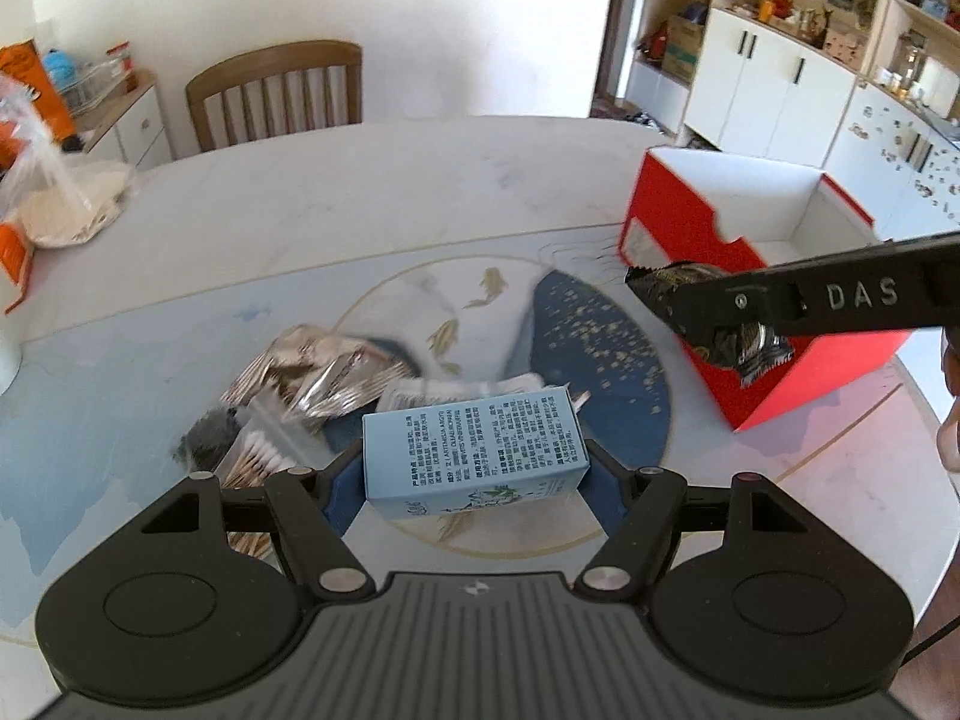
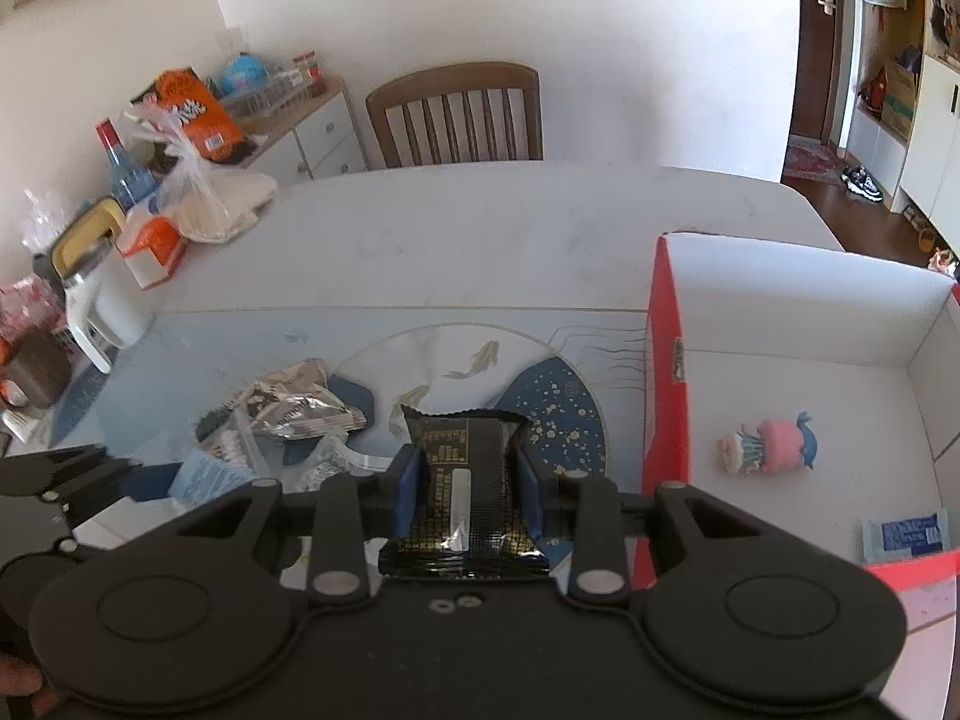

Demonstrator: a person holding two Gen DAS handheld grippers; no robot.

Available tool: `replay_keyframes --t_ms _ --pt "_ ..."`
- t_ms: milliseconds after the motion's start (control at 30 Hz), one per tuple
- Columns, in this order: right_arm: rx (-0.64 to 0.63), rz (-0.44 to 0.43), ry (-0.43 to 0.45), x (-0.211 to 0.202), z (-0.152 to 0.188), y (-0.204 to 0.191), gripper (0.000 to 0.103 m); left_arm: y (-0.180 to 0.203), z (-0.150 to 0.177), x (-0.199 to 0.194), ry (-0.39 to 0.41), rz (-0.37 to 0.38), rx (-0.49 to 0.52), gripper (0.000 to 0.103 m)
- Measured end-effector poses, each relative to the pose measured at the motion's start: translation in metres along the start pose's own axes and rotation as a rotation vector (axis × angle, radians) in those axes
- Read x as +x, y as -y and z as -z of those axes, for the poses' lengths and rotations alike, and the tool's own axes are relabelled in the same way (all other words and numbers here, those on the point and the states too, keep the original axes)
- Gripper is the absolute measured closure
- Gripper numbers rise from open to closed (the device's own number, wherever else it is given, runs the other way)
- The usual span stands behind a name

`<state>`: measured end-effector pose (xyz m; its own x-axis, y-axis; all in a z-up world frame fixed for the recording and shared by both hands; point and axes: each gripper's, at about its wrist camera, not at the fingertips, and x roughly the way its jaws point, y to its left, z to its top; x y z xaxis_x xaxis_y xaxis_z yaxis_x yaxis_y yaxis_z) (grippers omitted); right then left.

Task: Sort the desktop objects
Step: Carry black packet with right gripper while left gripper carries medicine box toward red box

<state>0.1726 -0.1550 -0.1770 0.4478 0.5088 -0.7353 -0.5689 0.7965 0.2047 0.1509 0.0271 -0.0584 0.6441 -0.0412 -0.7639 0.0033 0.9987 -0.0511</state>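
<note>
Two grippers are loaded at once, each holding one item above the table. Far left on the table lie a clear bag and a white jug, apart from the work. Nearer, left of centre, sits the unsorted pile: silver packets, cotton swabs in clear wrap, and a few flat sachets, all overlapping on the patterned mat. The left gripper has its fingers closed on a pale blue carton, held by its two long sides just above the pile. That carton looks light and stiff, though thin card would probably dent under a hard squeeze, so the flat sides are the sensible place to hold it. Right of it, the right gripper pinches a black snack pack across its middle between blue pads; it hangs just beside the red box, outside the left wall. The pack seems light, soft and slick in its film, likely to crumple or slide, so a grip across the filled middle is safer than one on the crimped ends. At the right stands the red box, open-topped with a white inside, and it holds a small pink and blue toy near the middle and a blue sachet at the near edge; the rest of its floor is bare.
</note>
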Motion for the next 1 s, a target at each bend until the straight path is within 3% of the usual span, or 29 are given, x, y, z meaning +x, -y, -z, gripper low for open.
replay_keyframes --t_ms 467,1000 --pt "0.046 0.028 0.093 -0.052 0.0 0.044 0.07 0.055 -0.045 -0.018 0.062 0.121 0.109 0.031" --pt "0.082 0.146 0.126 -0.08 -0.002 0.136 0.07 0.142 -0.09 0.011 0.075 0.192 0.224 0.031"
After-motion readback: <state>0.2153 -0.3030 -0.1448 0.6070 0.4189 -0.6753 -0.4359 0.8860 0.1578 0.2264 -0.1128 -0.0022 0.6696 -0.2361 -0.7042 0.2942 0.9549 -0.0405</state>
